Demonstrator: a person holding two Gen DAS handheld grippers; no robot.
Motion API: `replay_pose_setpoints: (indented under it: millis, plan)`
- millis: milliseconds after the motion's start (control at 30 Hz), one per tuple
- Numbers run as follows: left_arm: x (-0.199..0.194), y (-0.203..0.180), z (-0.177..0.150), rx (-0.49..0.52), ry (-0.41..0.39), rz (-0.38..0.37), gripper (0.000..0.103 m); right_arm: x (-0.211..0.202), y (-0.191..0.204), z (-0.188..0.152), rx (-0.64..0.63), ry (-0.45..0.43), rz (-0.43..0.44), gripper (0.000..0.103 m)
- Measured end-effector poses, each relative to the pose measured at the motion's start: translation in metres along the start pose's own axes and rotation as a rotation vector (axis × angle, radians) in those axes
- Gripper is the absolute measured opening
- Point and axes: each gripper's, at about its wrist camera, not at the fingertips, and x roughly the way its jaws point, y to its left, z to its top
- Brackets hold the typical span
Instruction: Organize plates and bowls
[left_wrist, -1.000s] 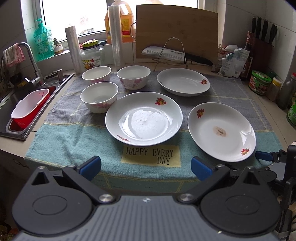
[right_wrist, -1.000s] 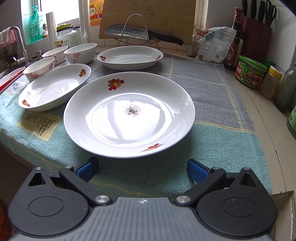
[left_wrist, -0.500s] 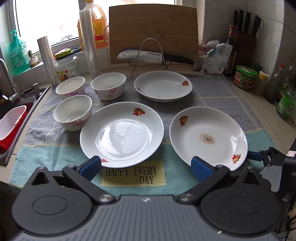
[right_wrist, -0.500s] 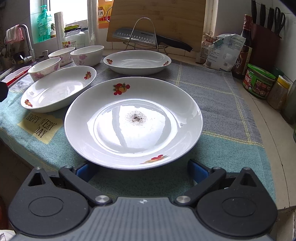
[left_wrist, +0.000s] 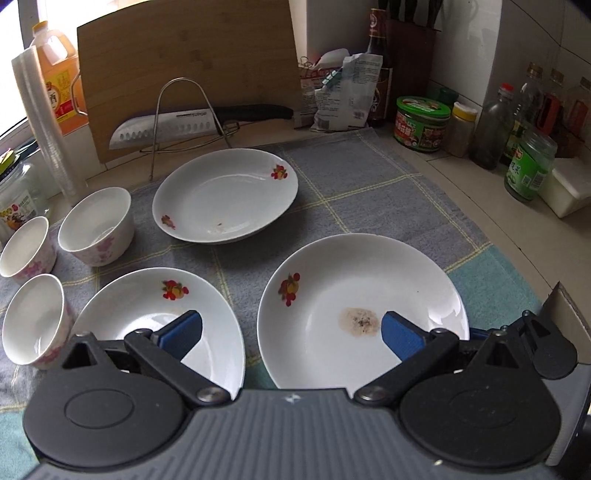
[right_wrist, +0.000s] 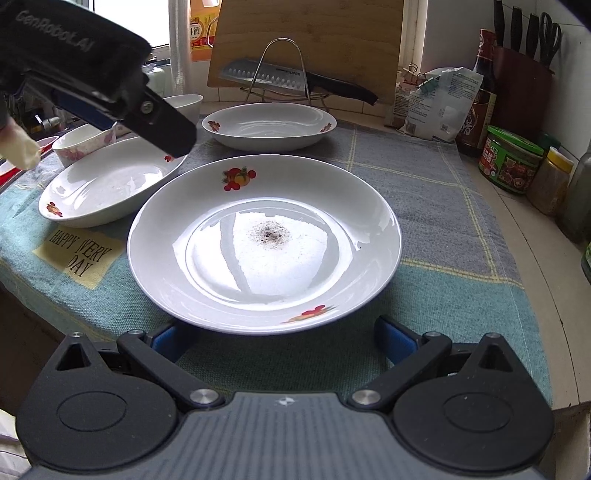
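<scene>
White china on a checked towel (left_wrist: 369, 192), three plates (left_wrist: 225, 195), three bowls (left_wrist: 96, 225), left gripper (left_wrist: 291, 328) and right gripper (right_wrist: 280, 336) both spread wide, empty.

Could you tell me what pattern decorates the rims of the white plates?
Small red and orange fruit motifs on the plates, clearest in the right wrist view.

Daylight enters from the window (right_wrist: 129, 22) at the upper left, blown out to white in both views. It throws broad glare across the soiled plate (right_wrist: 264, 240) in the right wrist view, with streaked reflections. The left wrist view is dimmer, with soft shadows under the deep plate (left_wrist: 225, 195). Fisheye bending curves the counter (right_wrist: 535, 236) edge; corners vignette to black. Focus stays fairly sharp.
</scene>
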Motion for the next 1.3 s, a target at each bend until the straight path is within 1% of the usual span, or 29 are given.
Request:
replay_pose_setpoints:
  millis: [133,333,567,700,867,1033,1300]
  plan:
    - [0.024,-0.007,0.016,0.095,0.023,-0.044,0.102,-0.002,0.001,-0.002,0.016,-0.004,-0.015,0.103]
    - [0.054,-0.014,0.028,0.223,0.074,-0.11,0.102,-0.003,0.003,-0.004,0.035,-0.012,-0.035,0.103]
    - [0.083,-0.02,0.033,0.359,0.136,-0.213,0.102,-0.002,0.006,-0.003,0.055,-0.001,-0.056,0.103]
    - [0.097,-0.02,0.032,0.419,0.172,-0.253,0.102,-0.002,0.007,-0.001,0.071,0.009,-0.069,0.103]
    - [0.109,-0.019,0.03,0.472,0.208,-0.308,0.103,-0.001,0.009,-0.001,0.096,0.022,-0.095,0.103]
    - [0.121,-0.014,0.037,0.446,0.246,-0.377,0.102,-0.001,0.011,0.0,0.118,0.034,-0.115,0.103]
    - [0.122,-0.014,0.039,0.456,0.252,-0.382,0.103,-0.002,0.01,0.0,0.104,0.031,-0.106,0.103]
